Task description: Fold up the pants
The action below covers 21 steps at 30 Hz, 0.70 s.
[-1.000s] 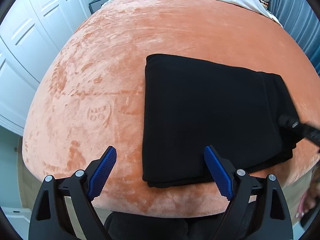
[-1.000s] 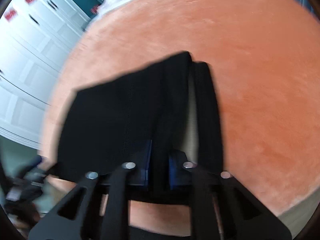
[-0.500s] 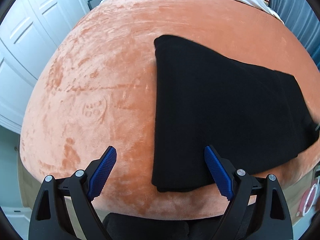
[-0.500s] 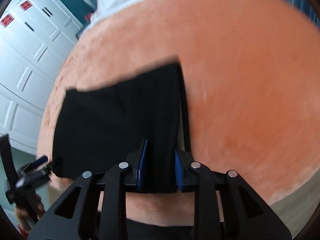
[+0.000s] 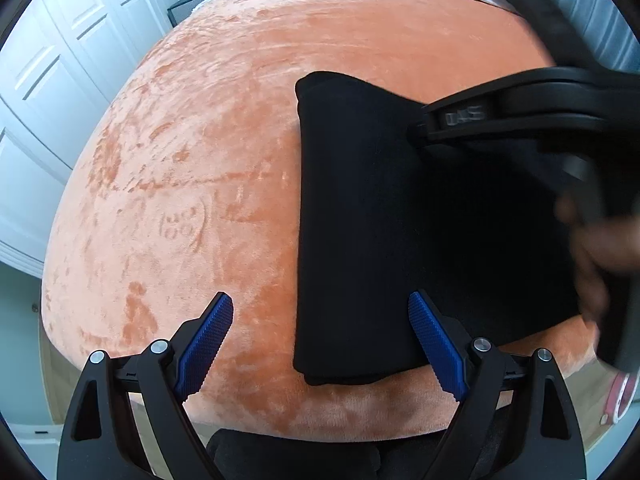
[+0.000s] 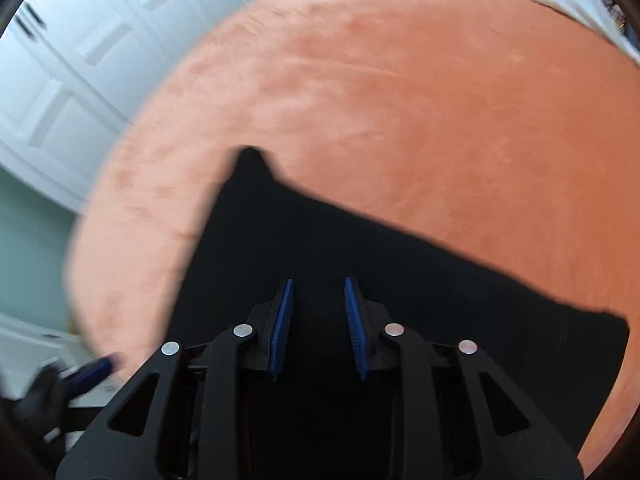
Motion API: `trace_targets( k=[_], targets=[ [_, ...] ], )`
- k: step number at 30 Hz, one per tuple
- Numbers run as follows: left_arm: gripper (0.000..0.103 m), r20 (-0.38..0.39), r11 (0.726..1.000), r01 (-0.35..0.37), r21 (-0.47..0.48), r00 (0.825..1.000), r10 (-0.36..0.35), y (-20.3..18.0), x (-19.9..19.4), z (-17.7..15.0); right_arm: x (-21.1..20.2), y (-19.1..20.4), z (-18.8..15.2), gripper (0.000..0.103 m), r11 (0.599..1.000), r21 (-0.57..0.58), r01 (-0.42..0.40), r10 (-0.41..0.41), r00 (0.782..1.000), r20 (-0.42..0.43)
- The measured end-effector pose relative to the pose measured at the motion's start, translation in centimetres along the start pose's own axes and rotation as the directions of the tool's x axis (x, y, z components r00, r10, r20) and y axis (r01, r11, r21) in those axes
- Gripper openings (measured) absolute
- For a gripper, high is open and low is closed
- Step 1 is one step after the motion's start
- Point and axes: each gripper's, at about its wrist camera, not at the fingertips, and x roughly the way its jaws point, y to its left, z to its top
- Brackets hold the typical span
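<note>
- My left gripper (image 5: 320,344) hangs spread wide and empty at the near edge of the orange blanket (image 5: 192,184).
- My right gripper (image 6: 318,328) sits over the black pants (image 5: 360,216), jaws parted, pinching nothing I can see.
- The pants lie folded compact, so I judge folding nearly done; next, smooth them or withdraw.

Soft, even daylight; fisheye bending at the edges; the right wrist view is motion-blurred.

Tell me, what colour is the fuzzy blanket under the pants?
Orange, a plush blanket with brushed streaks; the left wrist view shows it best.
</note>
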Motion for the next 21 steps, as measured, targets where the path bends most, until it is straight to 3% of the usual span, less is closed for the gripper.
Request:
trace_targets(
  k=[2,4,5,7,9,11,14,15,16,17,18,21],
  targets=[
    [0.087,-0.001,1.000,0.004,0.005,1.000,-0.004,0.0,0.1,0.0,-1.0,-1.8,0.3,0.026,0.996,0.090,-0.010,0.008,1.000,0.018],
    [0.087,0.004,1.000,0.007,0.008,1.000,-0.007,0.1,0.2,0.0,-3.8,-2.3,-0.2,0.030,0.993,0.114,-0.008,-0.003,0.996,0.093],
    [0.087,0.004,1.000,0.009,0.009,1.000,-0.009,0.2,0.3,0.0,-5.7,-2.7,-1.2,0.035,0.994,0.106,0.019,-0.034,0.990,0.137],
    [0.087,0.006,1.000,0.016,0.006,1.000,-0.017,0.2,0.4,0.0,-6.4,-3.9,-2.9,0.053,0.989,0.124,0.074,-0.091,0.986,0.139],
    [0.087,0.002,1.000,0.022,0.005,1.000,-0.022,0.2,0.6,0.0,-4.6,-6.1,-4.9,0.047,0.980,0.144,0.139,-0.149,0.987,0.060],
    [0.088,-0.007,1.000,0.024,0.001,1.000,-0.024,0.1,0.8,0.0,-5.3,-7.1,-6.9,0.046,0.981,0.159,0.115,-0.128,0.989,0.077],
    [0.088,-0.002,1.000,0.012,0.008,1.000,-0.012,0.0,0.5,0.0,-9.3,-7.0,-8.3,0.061,0.968,0.210,0.139,-0.172,0.974,0.149],
    [0.087,0.002,1.000,0.023,0.004,1.000,-0.023,0.1,0.3,0.1,-10.4,-7.2,-9.0,0.074,0.964,0.226,0.138,-0.179,0.968,0.173],
    [0.087,0.004,0.999,0.043,-0.007,0.999,-0.042,0.4,0.1,0.2,-11.4,-7.6,-9.7,0.088,0.959,0.246,0.139,-0.189,0.963,0.192],
    [0.087,-0.005,0.996,0.082,-0.031,0.997,-0.082,0.8,0.3,0.4,-12.1,-8.3,-10.5,0.091,0.952,0.267,0.146,-0.202,0.959,0.197],
    [0.087,-0.023,0.991,0.125,-0.056,0.992,-0.127,1.2,0.8,0.5,-12.4,-9.4,-11.7,0.091,0.946,0.284,0.160,-0.216,0.959,0.181],
    [0.087,-0.096,0.946,0.265,-0.184,0.954,-0.286,2.9,3.2,0.7,-11.1,-12.3,-14.0,0.091,0.932,0.332,0.144,-0.190,0.976,0.109]
  ],
)
